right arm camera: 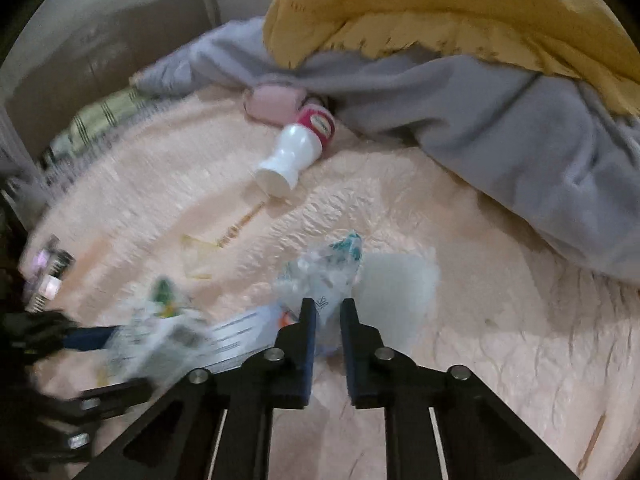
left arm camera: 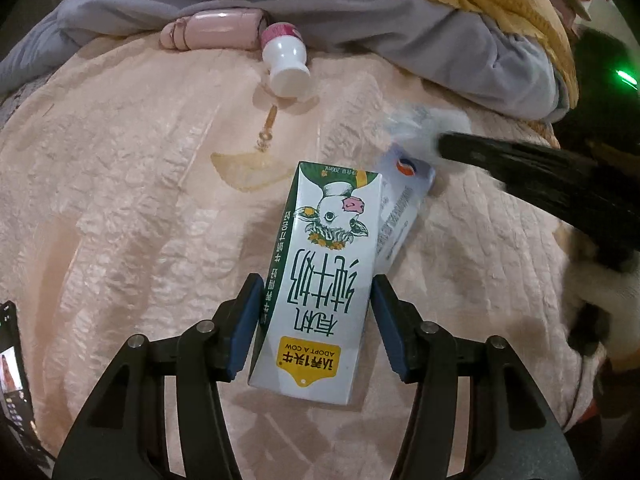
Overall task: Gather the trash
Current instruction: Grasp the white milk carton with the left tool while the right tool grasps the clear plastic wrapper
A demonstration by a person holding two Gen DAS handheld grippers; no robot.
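A white and green milk carton [left arm camera: 320,276] with a cow picture lies on the pink bedspread [left arm camera: 120,200]. My left gripper [left arm camera: 318,292] is shut on it, a blue pad on each side. A flat white and blue wrapper [left arm camera: 404,208] lies under its right edge. My right gripper [right arm camera: 328,308] is shut on a crumpled clear plastic wrapper [right arm camera: 320,276] with teal print; it shows blurred in the left wrist view [left arm camera: 420,128]. A small white bottle [left arm camera: 284,62] with a pink label lies on its side farther back, also in the right wrist view [right arm camera: 296,152].
A grey blanket [right arm camera: 480,120] and a yellow quilt [right arm camera: 440,12] are heaped at the back and right. A pink pouch [left arm camera: 212,30] lies beside the bottle. A thin clear wrapper and straw [left arm camera: 256,168] lie on the bedspread. A wall [right arm camera: 100,40] stands at the left.
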